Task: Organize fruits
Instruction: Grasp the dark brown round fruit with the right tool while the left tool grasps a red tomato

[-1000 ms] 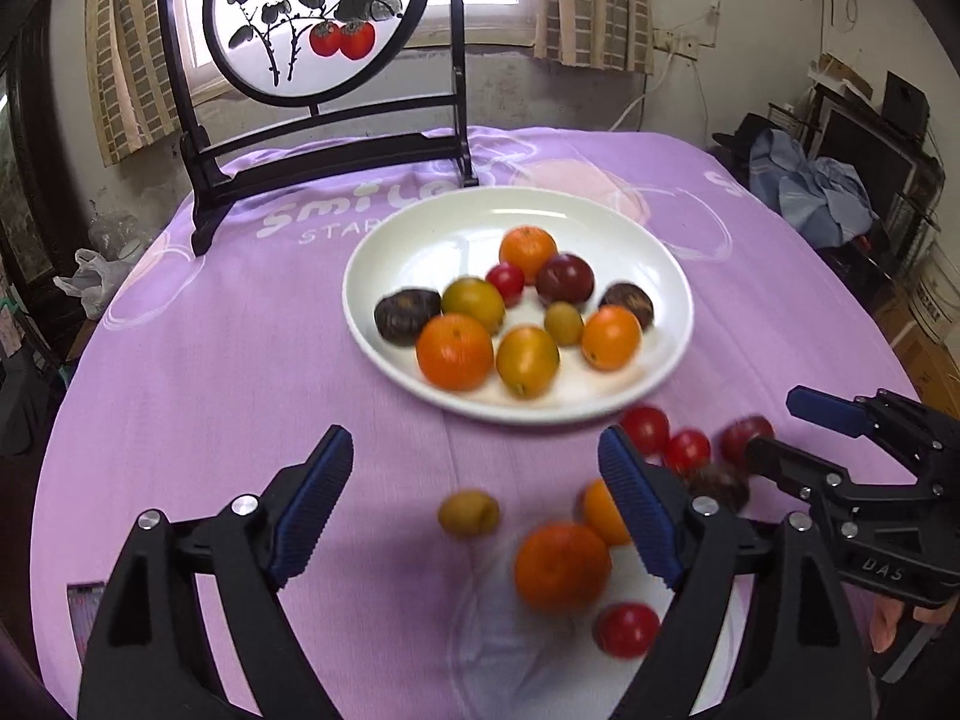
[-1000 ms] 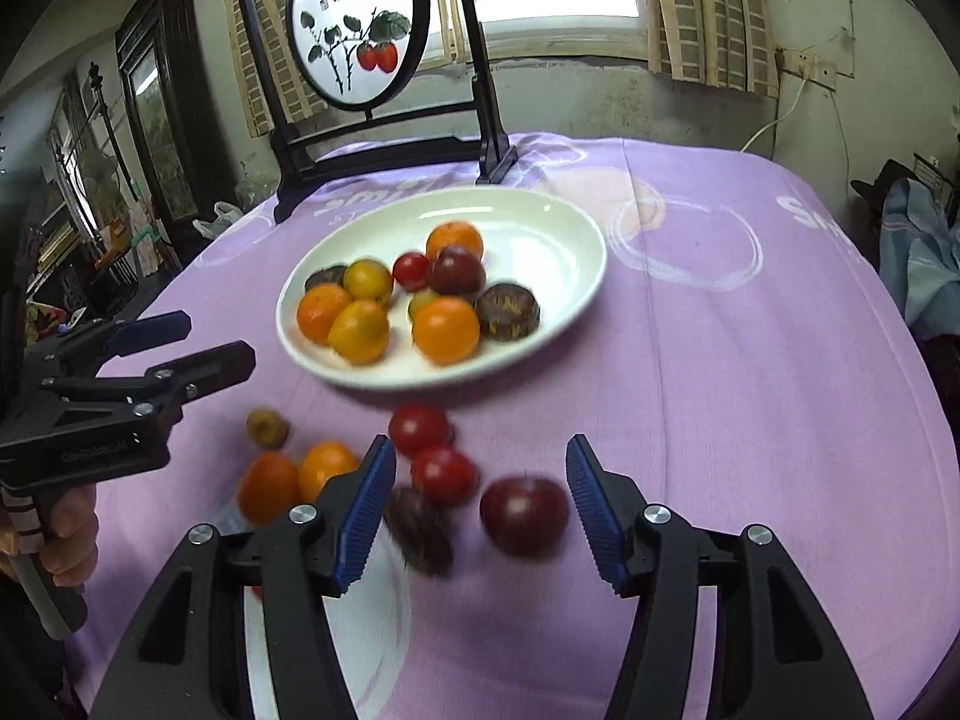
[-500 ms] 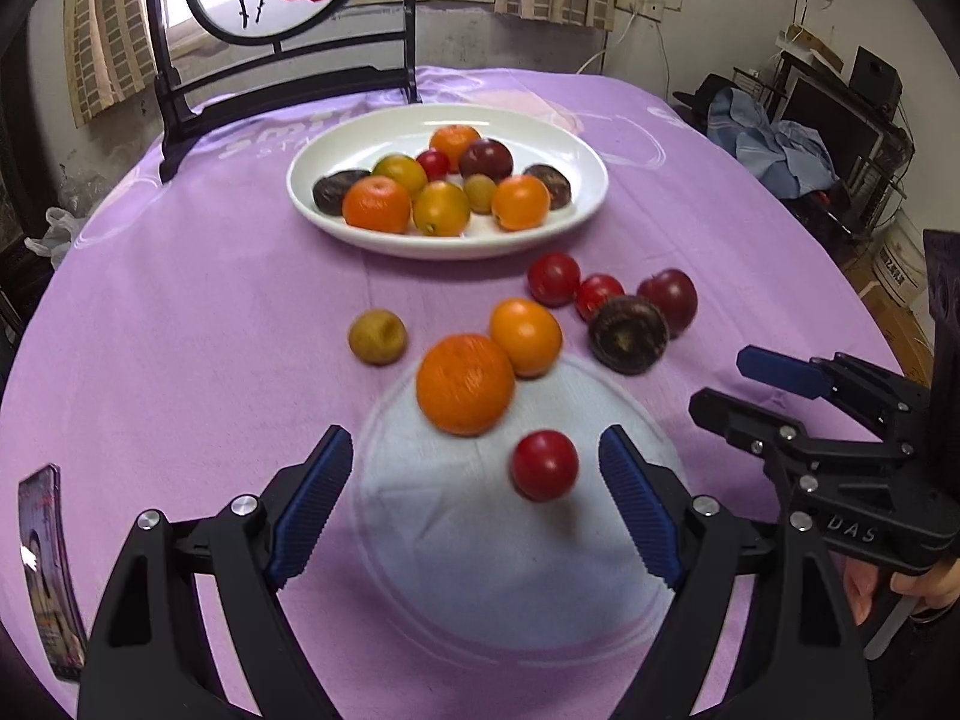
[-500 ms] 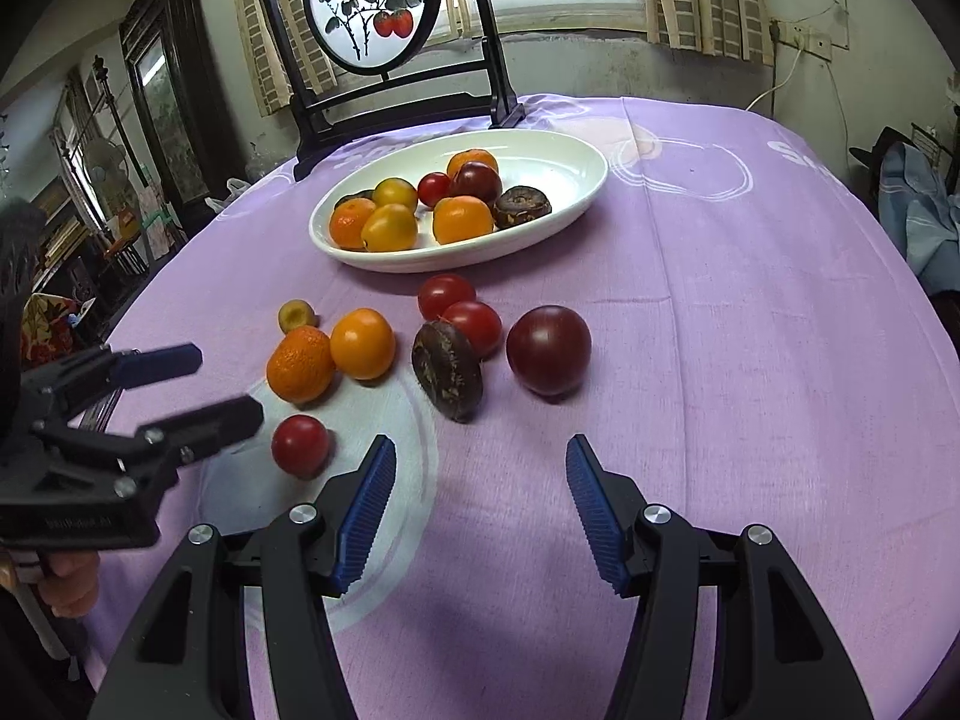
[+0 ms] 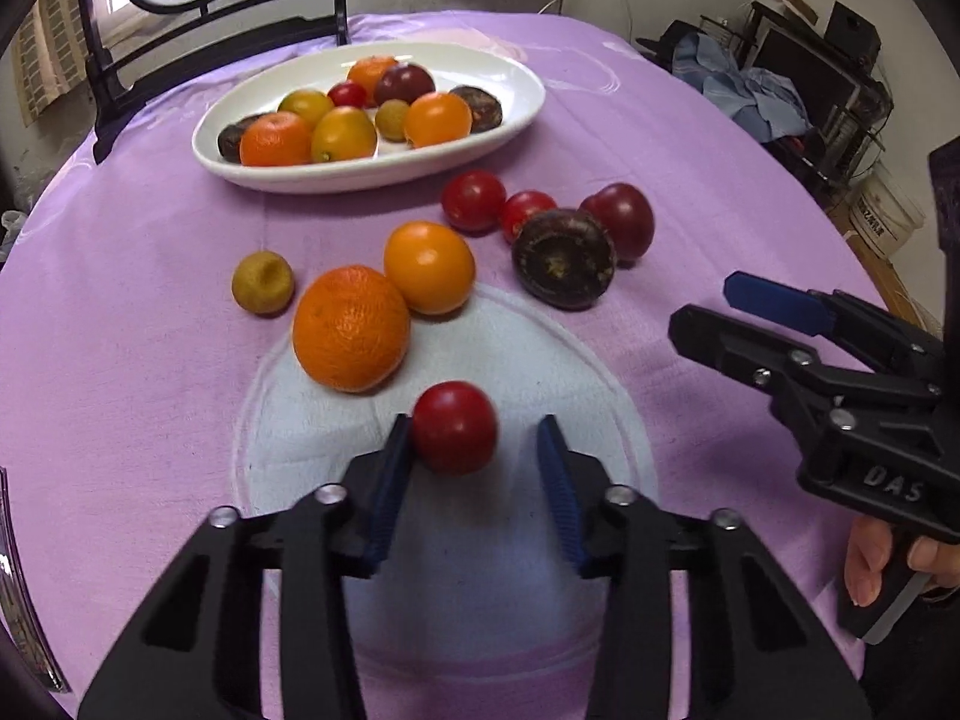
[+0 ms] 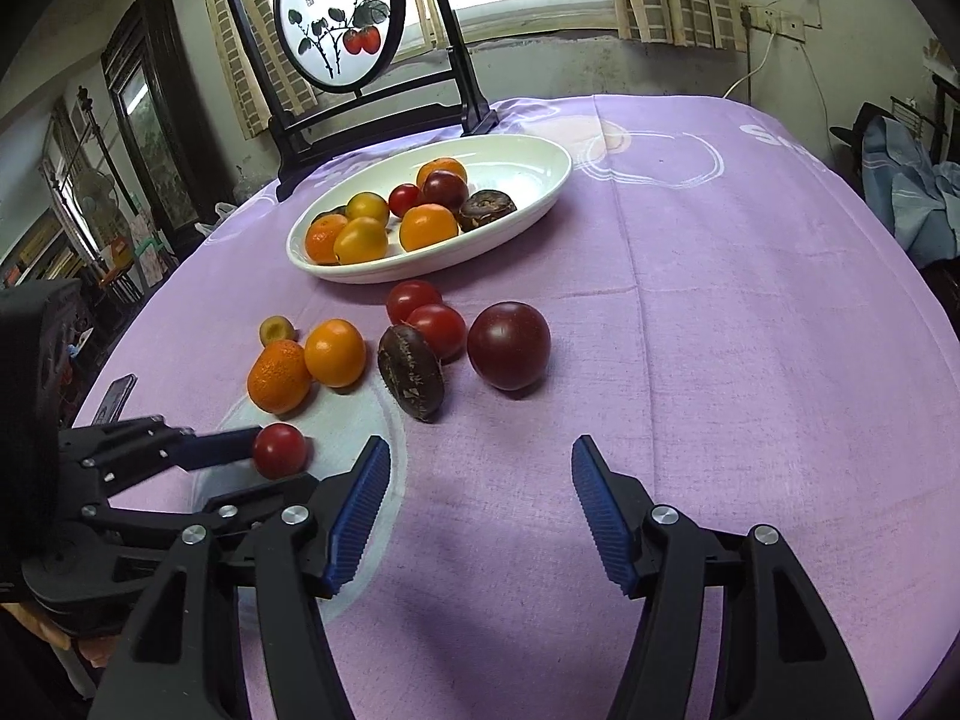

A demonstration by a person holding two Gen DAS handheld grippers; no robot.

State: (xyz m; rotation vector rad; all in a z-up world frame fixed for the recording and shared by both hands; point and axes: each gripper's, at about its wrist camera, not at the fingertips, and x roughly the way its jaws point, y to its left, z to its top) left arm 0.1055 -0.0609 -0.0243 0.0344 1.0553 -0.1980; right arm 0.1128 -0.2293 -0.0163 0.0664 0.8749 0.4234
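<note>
Purple cloth covers the surface (image 5: 150,276), white plate (image 5: 516,114) at the back already loaded, so it's the loose fruit I'm gathering. My left gripper (image 5: 474,468) has just been narrowing its jaws around the small red tomato (image 5: 454,427): one pad touching, the other still clear. My right gripper (image 6: 480,510) hangs with jaws apart, empty, before the dark plum (image 6: 509,345).

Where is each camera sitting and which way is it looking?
Left wrist: on the left tongs, aimed down at the small red tomato between its closing fingers; the right tongs and a hand show.
Right wrist: on the right tongs, open over bare tablecloth; the left tongs show at left.
Shared: the tomato, the loose fruit, the white plate.
</note>
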